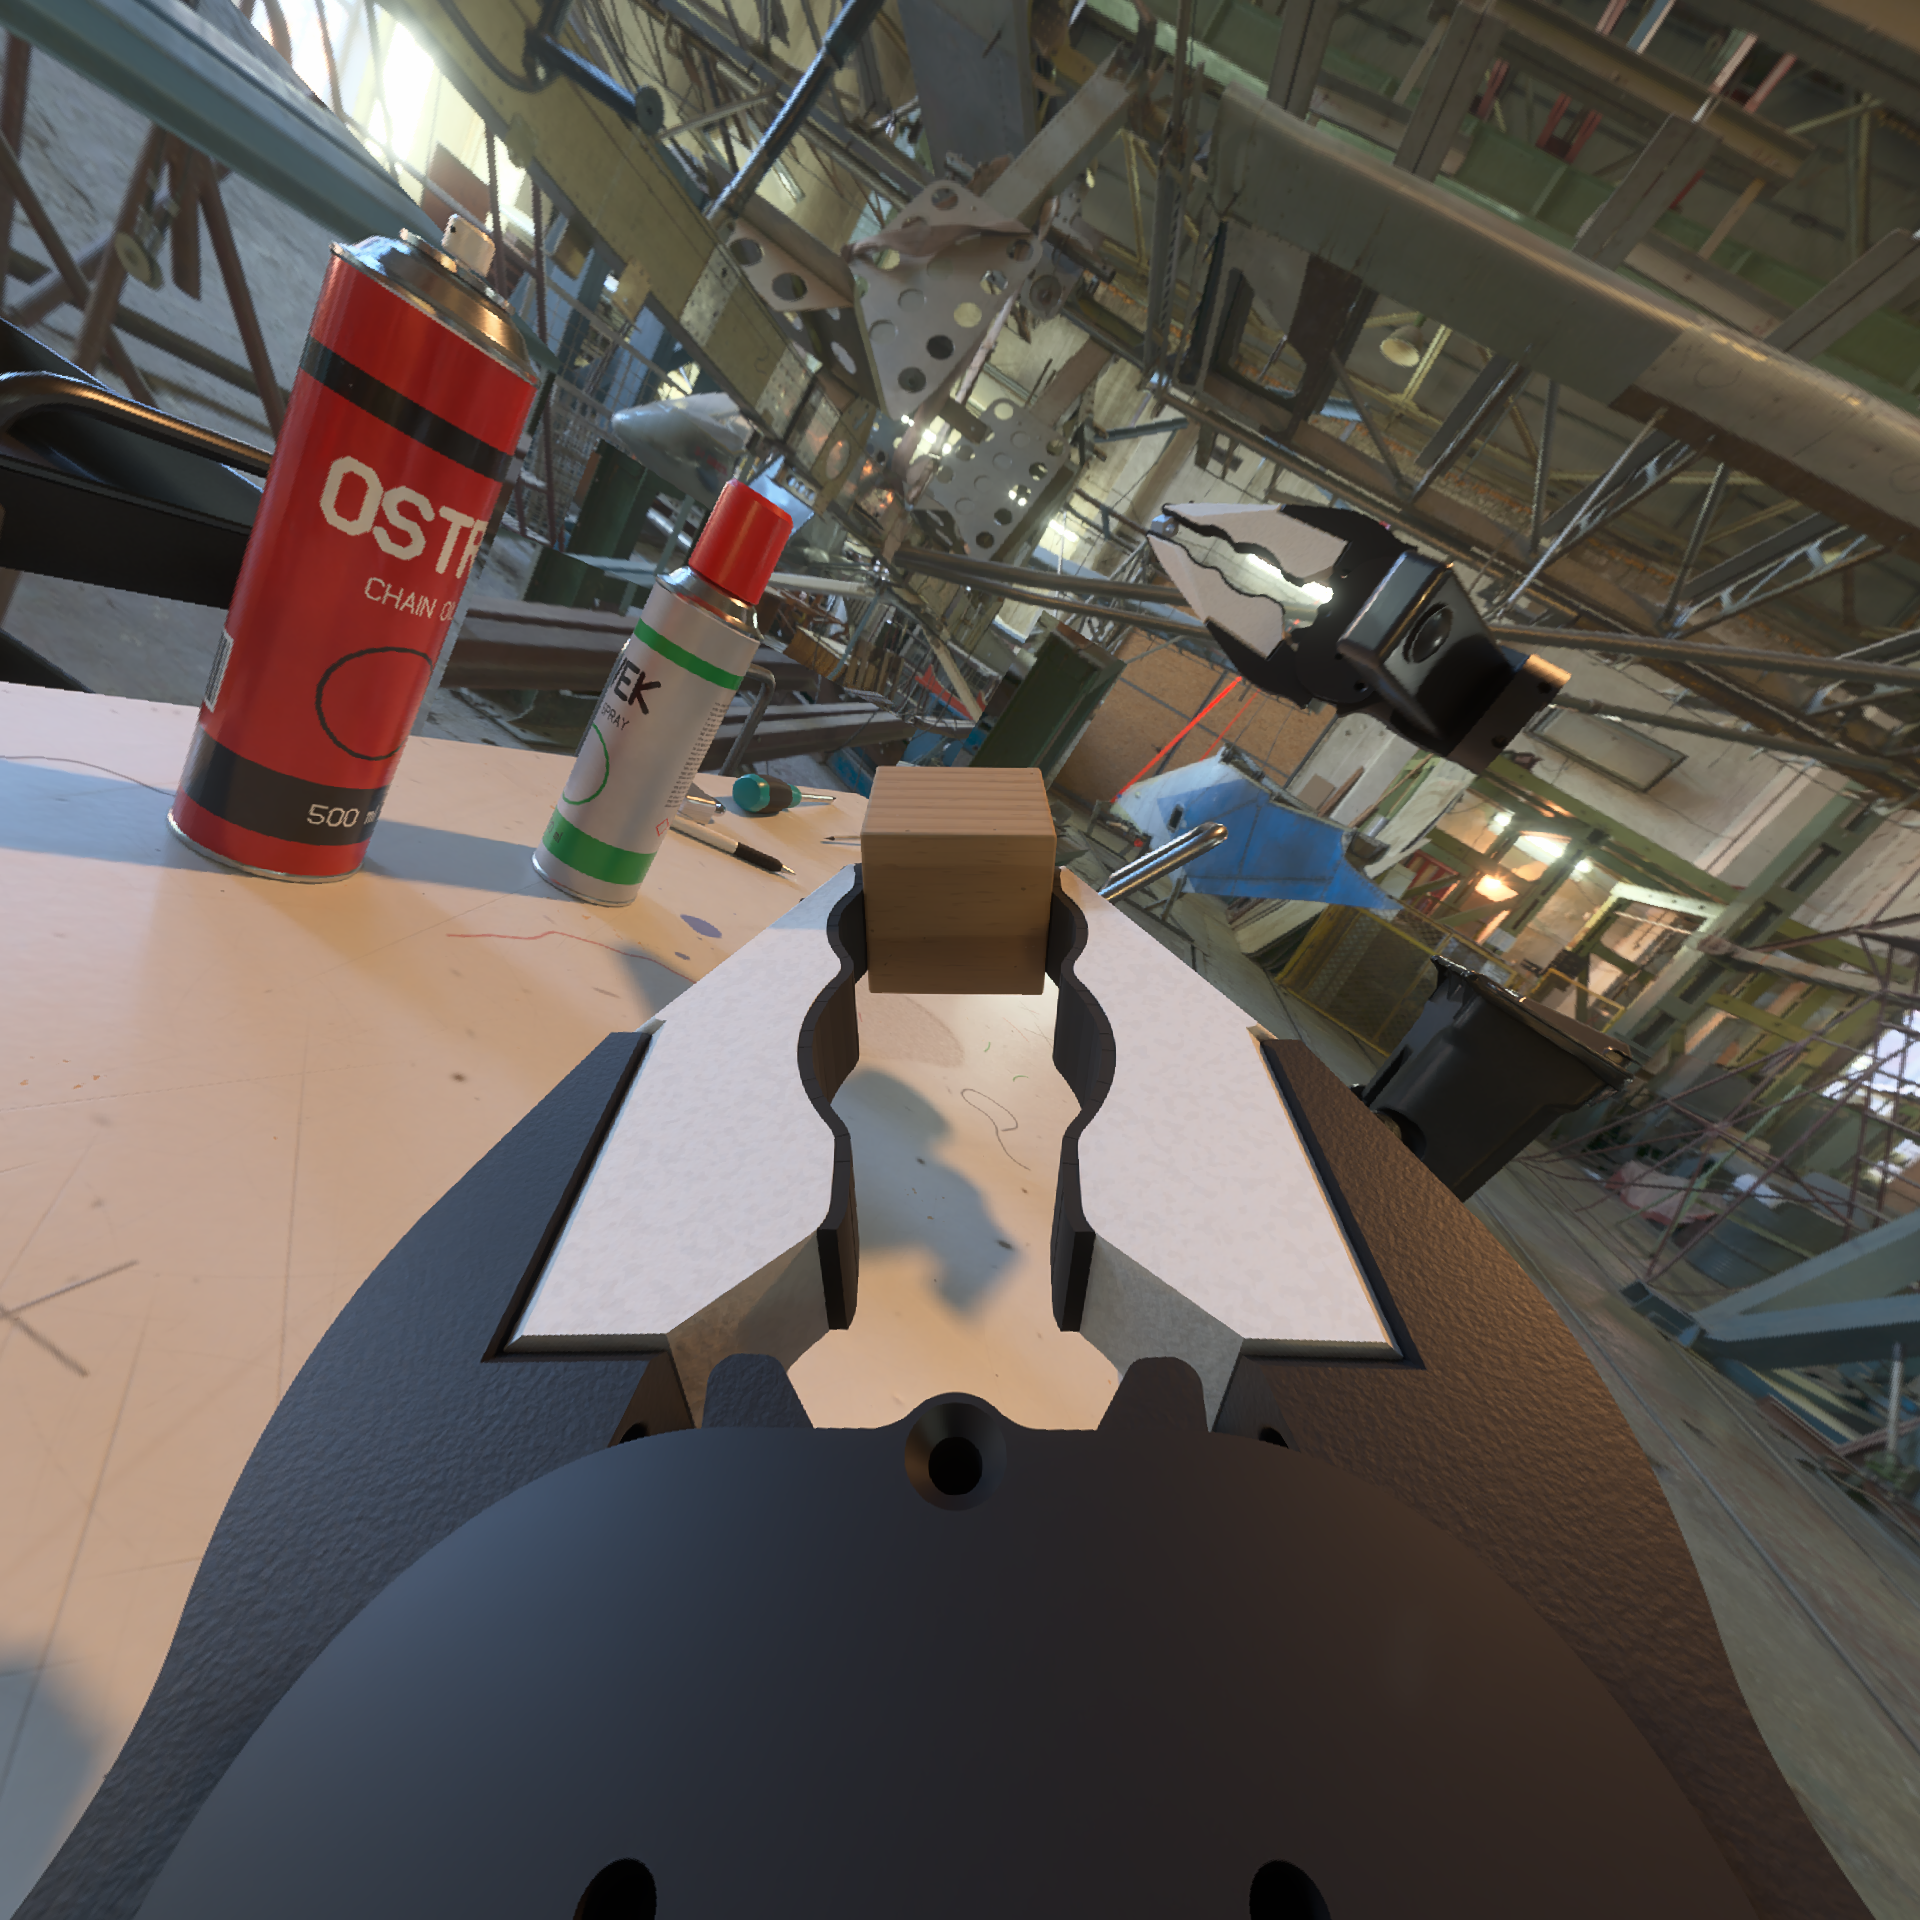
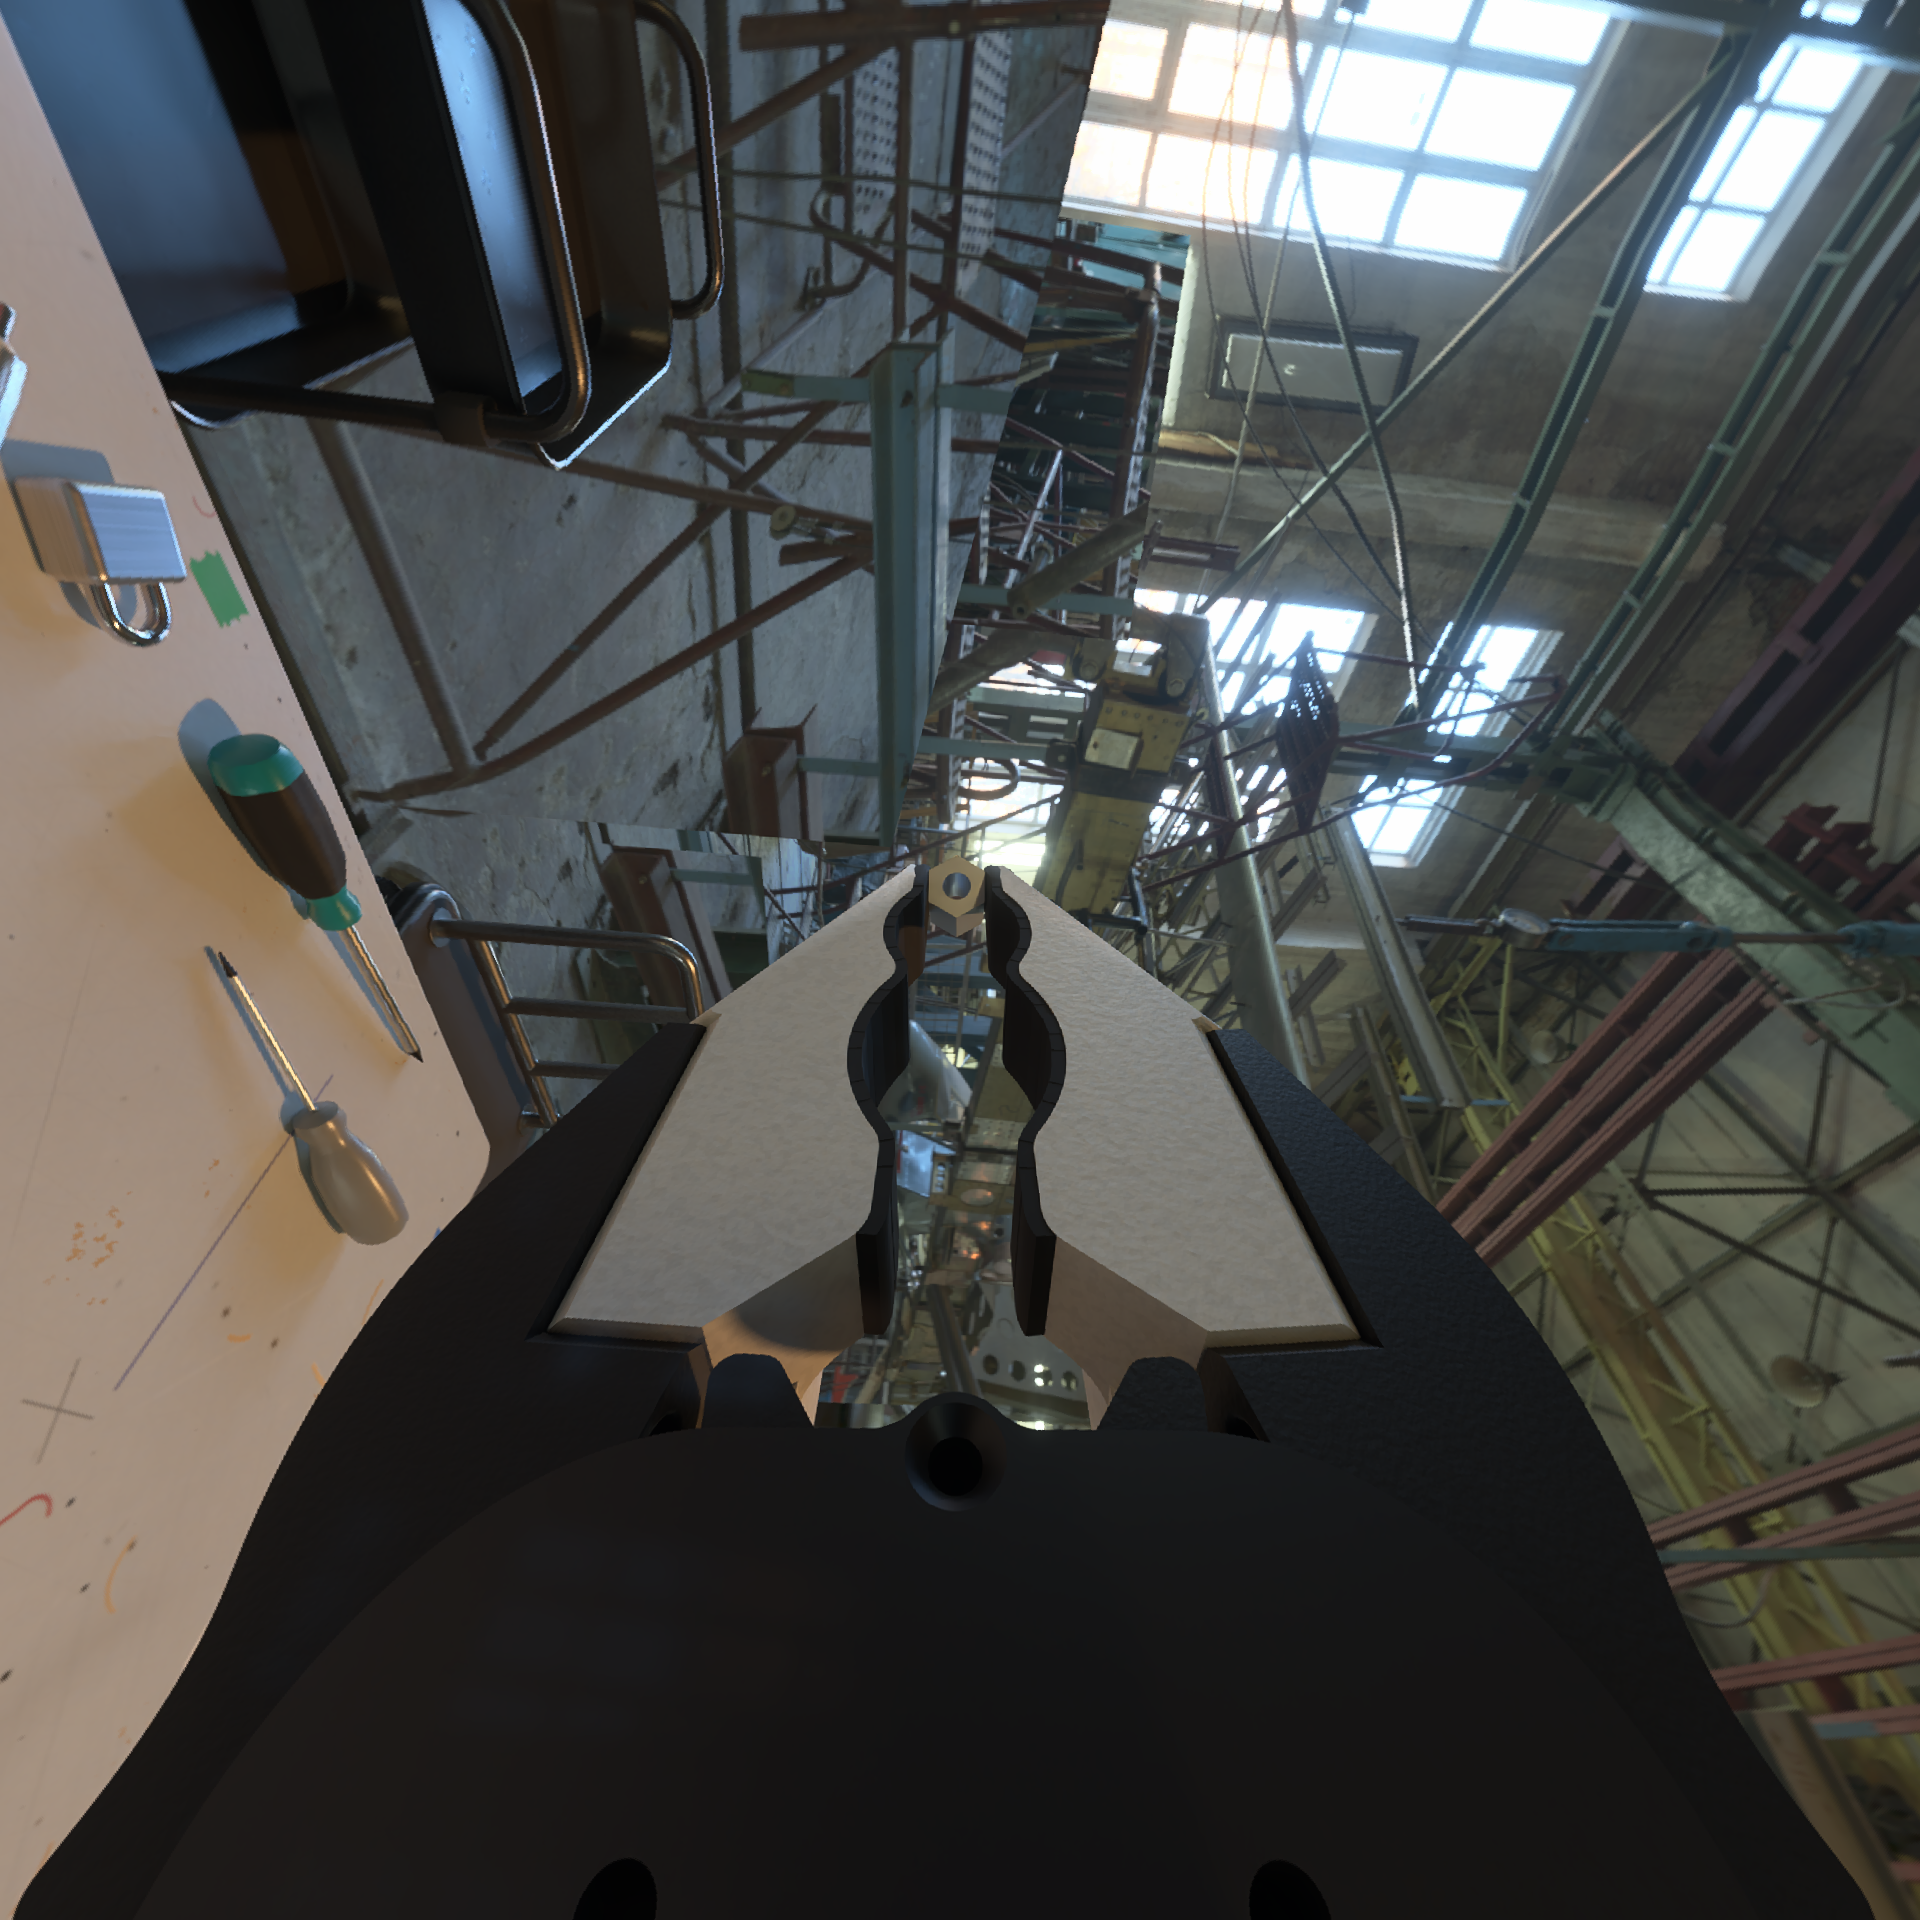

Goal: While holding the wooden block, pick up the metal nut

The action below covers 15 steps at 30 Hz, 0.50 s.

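Note:
In the left wrist view my left gripper [image 1: 956, 894] is shut on the wooden block [image 1: 956, 883], a light cube held between the fingertips above the pale table [image 1: 260, 1091]. In the right wrist view my right gripper [image 2: 956, 904] is shut on the metal nut [image 2: 956, 896], a small hexagonal nut pinched at the fingertips, lifted well off the table and aimed past its edge. The right gripper also shows in the left wrist view [image 1: 1174, 540], up in the air to the right, beyond the block.
A large red spray can [image 1: 364, 561] and a smaller silver can with a red cap [image 1: 665, 707] stand at the left. Two screwdrivers [image 2: 301, 862] [image 2: 312, 1112], a padlock [image 2: 104, 551] and a dark tray [image 2: 416, 208] lie near the table's edge.

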Each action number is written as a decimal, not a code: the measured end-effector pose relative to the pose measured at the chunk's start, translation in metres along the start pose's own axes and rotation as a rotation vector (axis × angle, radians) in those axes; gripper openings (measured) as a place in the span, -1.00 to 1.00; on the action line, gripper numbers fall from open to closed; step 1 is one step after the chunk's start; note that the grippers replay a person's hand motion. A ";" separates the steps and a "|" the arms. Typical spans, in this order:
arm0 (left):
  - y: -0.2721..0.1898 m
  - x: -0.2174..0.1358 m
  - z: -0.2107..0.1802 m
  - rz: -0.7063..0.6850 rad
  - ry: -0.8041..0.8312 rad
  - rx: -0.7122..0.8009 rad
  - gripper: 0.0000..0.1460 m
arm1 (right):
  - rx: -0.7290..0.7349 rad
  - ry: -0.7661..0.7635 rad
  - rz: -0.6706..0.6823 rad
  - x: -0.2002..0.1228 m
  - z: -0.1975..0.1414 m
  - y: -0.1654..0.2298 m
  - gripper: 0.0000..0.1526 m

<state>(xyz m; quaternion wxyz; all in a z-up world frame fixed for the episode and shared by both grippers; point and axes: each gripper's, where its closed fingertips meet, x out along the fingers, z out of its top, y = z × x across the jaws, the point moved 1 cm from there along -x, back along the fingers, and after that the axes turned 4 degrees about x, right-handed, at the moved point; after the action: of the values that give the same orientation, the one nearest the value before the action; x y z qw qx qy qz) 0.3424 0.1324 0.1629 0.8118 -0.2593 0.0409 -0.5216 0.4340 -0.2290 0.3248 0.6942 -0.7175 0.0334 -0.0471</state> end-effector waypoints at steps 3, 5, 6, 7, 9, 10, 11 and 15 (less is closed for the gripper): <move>0.000 0.000 0.000 0.000 0.002 -0.001 -0.55 | 0.031 -0.031 0.039 -0.011 0.009 0.007 -0.87; 0.000 0.000 0.000 0.000 0.001 -0.002 -0.55 | -0.012 -0.069 0.084 -0.023 0.026 0.040 -0.87; 0.000 0.000 0.000 -0.001 0.000 -0.002 -0.55 | -0.033 -0.088 0.112 -0.030 0.036 0.063 -0.87; -0.001 0.000 0.000 -0.001 -0.002 -0.002 -0.55 | -0.045 -0.106 0.147 -0.037 0.047 0.089 -0.87; -0.001 0.000 0.000 -0.002 -0.004 -0.004 -0.55 | -0.047 -0.138 0.214 -0.052 0.069 0.140 -0.87; -0.001 0.000 0.000 -0.002 -0.005 -0.004 -0.55 | -0.043 -0.163 0.241 -0.059 0.080 0.164 -0.87; -0.001 0.000 0.000 -0.002 -0.004 -0.004 -0.55 | -0.035 -0.187 0.267 -0.067 0.091 0.184 -0.87; 0.000 0.001 -0.001 0.003 0.001 -0.003 -0.55 | 0.018 -0.249 0.323 -0.088 0.128 0.233 -0.87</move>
<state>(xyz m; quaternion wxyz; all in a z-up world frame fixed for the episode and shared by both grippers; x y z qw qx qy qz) 0.3424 0.1314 0.1623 0.8123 -0.2601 0.0425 -0.5204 0.3650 -0.0999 0.0865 0.6979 -0.6969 0.0614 0.1535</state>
